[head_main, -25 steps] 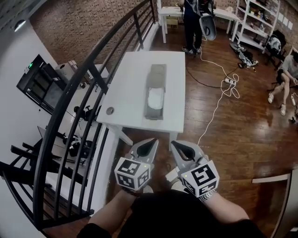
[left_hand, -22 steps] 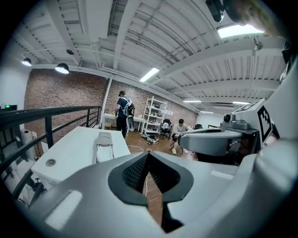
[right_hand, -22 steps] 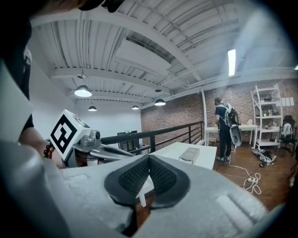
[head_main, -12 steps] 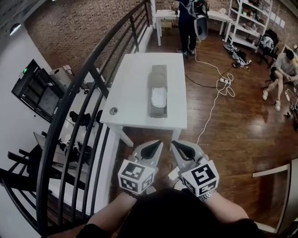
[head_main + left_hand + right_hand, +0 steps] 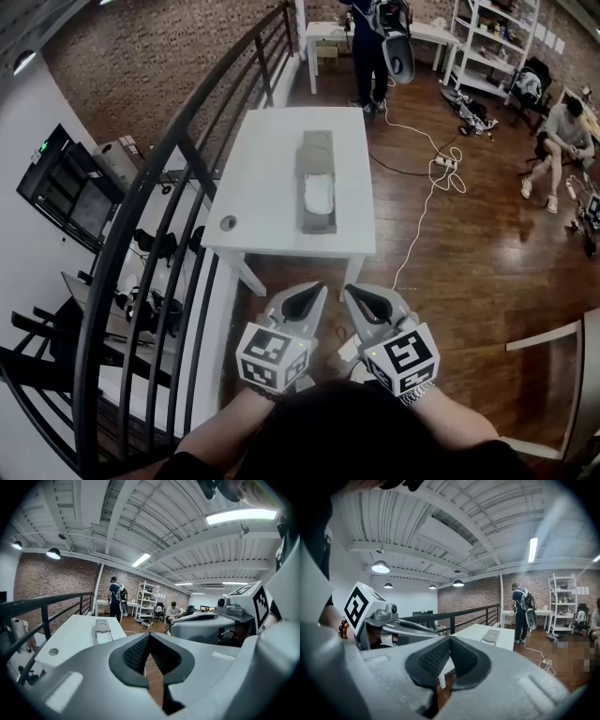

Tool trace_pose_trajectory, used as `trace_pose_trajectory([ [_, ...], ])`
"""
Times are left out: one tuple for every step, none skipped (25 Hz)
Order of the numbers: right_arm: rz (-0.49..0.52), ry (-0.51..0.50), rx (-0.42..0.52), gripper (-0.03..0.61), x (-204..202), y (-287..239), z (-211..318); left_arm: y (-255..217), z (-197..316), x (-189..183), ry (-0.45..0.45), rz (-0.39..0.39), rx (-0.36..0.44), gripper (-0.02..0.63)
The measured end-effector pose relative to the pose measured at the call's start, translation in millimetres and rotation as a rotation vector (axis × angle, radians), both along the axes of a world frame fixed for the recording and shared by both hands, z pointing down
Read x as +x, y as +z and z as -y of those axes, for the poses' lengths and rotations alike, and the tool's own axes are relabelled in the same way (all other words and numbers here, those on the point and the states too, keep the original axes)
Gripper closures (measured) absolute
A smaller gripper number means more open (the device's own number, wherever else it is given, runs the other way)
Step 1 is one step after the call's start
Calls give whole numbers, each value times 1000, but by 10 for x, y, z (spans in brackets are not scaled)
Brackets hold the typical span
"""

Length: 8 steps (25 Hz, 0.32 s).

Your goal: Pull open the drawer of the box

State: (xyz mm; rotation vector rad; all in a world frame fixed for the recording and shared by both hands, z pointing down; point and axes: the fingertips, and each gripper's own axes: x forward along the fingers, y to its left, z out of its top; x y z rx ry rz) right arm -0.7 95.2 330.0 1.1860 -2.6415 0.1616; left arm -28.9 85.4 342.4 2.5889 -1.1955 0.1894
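Observation:
A long grey box (image 5: 317, 183) lies lengthwise on the white table (image 5: 262, 187), with something white showing in its near half. Both grippers hang close to my body, well short of the table's near edge. My left gripper (image 5: 319, 289) and right gripper (image 5: 348, 291) are side by side, each with its jaws closed tip to tip on nothing. The left gripper view has its closed tips (image 5: 150, 635) below the distant box (image 5: 103, 631). The right gripper view has its closed tips (image 5: 450, 639) with the box (image 5: 491, 637) far beyond them.
A black curved railing (image 5: 187, 187) runs along the table's left side. A small round object (image 5: 221, 223) sits near the table's left front corner. A white cable (image 5: 427, 202) trails over the wooden floor. One person (image 5: 370, 47) stands behind the table and another (image 5: 562, 131) sits far right.
The head view has shifted slightly, so the table sits a little differently in frame. Both grippers stay shut in the same place near my body.

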Motion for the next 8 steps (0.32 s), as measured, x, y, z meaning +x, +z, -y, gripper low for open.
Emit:
trace_pose_trajectory([
  [0,1,0,588,-5,-6,-3,-5,-3,-8,0,-2,-1,600],
  [1,2,1,588,-9,-11,-5,-7,-5,-15,-1,-3,-2,600],
  [0,3,2,588,-12,-13,-7,-6,-7,-23,-2,-4,-3,600],
  [0,4,3,588,-14,-14,-9,-6,-9,-28,-3,-4,-2,598],
  [0,5,4,588,-14,-14,-12,-5,-11,-31,-4,-5,-2,600],
  [0,5,4,588,-12,-13,-16,-5,-14,-32,-5,-5,-1,600],
  [0,6,4,588,-8,-12,-19,-5,-17,-31,-5,-5,0,600],
  [0,6,5,588,-4,-11,-23,-5,-20,-30,-6,-6,0,600],
])
